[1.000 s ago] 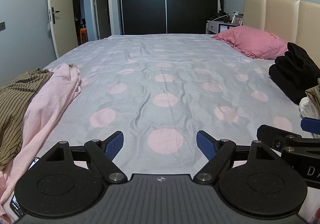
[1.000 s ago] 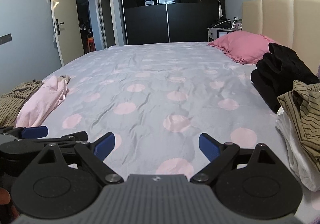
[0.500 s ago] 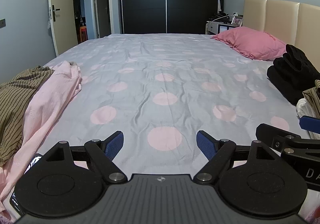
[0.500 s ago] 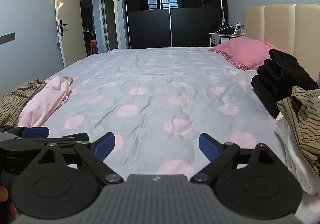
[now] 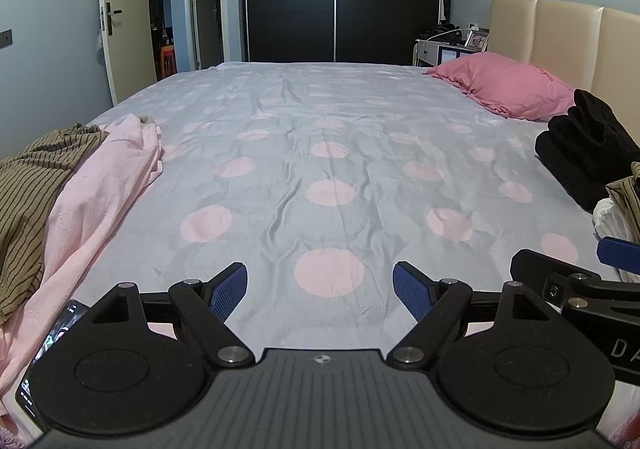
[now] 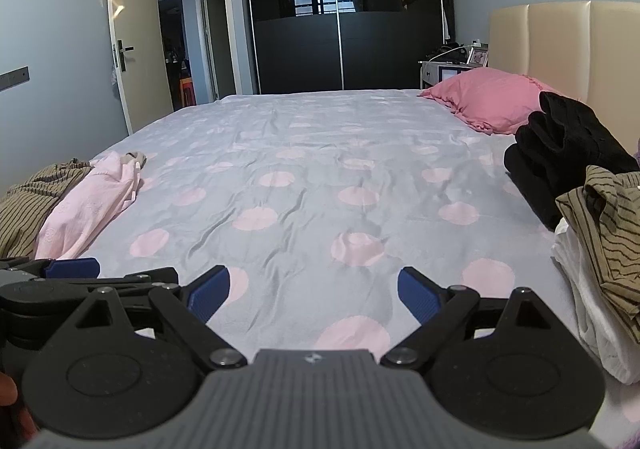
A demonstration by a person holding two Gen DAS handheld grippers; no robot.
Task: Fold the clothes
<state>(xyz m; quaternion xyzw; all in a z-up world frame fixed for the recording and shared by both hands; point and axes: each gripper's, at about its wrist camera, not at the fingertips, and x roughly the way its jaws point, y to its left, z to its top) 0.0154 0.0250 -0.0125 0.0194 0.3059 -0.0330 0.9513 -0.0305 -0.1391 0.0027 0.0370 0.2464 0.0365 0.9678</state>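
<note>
So both tools are spread wide and carry nothing: my left tool [image 5: 320, 287] and right tool [image 6: 314, 289] hover side by side over the near edge of the bed [image 5: 332, 153]. Unfolded clothes lie on both flanks. The pink garment [image 5: 100, 189] stretches away from me along the left edge, just beside my left tool, so I judge that arm nearer; the striped and white pile [image 6: 600, 233] sits close right of my right tool.
</note>
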